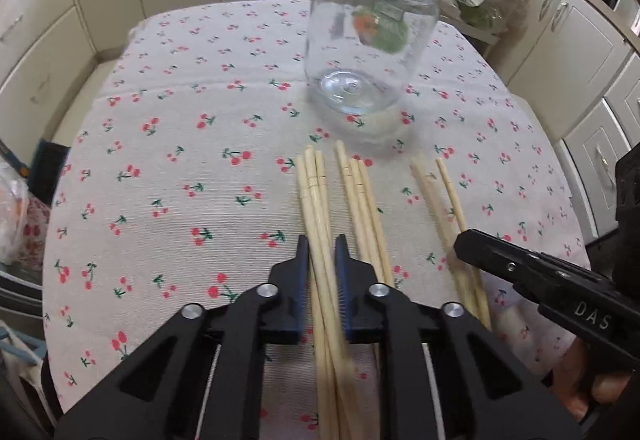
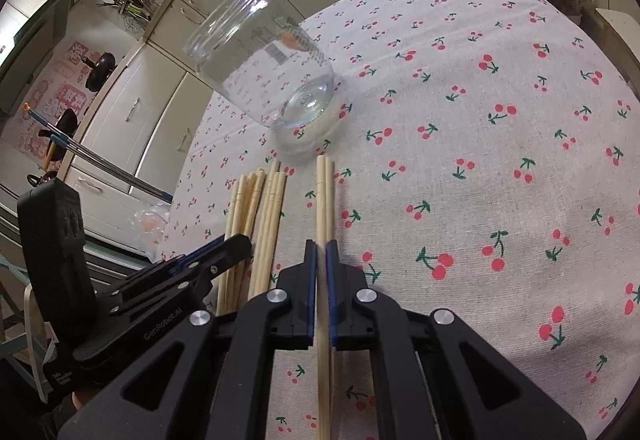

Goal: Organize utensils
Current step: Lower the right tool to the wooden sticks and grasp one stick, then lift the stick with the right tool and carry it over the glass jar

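Wooden chopsticks lie in three groups on the cherry-print tablecloth (image 1: 160, 144), pointing at an upright clear glass jar (image 1: 372, 36) (image 2: 264, 68). My left gripper (image 1: 322, 252) is shut on the left bundle of chopsticks (image 1: 314, 192), with its blue pads pressed against the sticks. It shows from the side in the right wrist view (image 2: 240, 242). The middle bundle (image 1: 360, 200) (image 2: 274, 200) lies free between the two grippers. My right gripper (image 2: 320, 252) is shut on the right pair of chopsticks (image 2: 325, 192), and its black tip (image 1: 464, 244) sits over that pair (image 1: 436, 192).
Cream cabinets (image 1: 56, 40) surround the table on all sides. A rack with greens (image 1: 480, 0) stands behind the jar. A plastic bag (image 1: 12, 216) sits off the table's left edge. A person's hand (image 1: 592, 392) holds the right gripper.
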{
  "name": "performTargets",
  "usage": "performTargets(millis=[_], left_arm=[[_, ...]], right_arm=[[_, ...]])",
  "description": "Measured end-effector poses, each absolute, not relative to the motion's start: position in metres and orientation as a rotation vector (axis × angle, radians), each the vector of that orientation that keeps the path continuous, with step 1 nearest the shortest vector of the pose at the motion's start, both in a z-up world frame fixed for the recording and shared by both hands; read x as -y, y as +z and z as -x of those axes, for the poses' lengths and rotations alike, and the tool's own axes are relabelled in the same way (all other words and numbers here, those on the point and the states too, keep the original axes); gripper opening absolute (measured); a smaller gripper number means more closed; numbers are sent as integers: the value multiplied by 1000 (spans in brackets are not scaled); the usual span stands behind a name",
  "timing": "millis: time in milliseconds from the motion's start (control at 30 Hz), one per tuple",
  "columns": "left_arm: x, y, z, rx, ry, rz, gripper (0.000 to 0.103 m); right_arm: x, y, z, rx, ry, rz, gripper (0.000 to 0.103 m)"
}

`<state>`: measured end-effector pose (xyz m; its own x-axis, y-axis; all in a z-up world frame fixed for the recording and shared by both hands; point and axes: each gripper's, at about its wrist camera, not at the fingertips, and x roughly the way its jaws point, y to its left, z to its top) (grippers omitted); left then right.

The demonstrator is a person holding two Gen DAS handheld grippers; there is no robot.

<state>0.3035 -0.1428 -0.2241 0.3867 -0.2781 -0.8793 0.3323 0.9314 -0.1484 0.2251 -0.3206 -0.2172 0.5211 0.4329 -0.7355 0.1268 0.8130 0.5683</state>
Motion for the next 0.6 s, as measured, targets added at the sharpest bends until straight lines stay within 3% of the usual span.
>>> performTargets(millis=[333, 600], left_arm=[[133, -215, -306, -1134, -424, -15, 5], [122, -222, -314, -1174, -393, 4, 9]], right_arm=[[325, -211, -223, -1002, 197, -604, 6], [323, -212, -224, -1009, 196, -602, 6]])
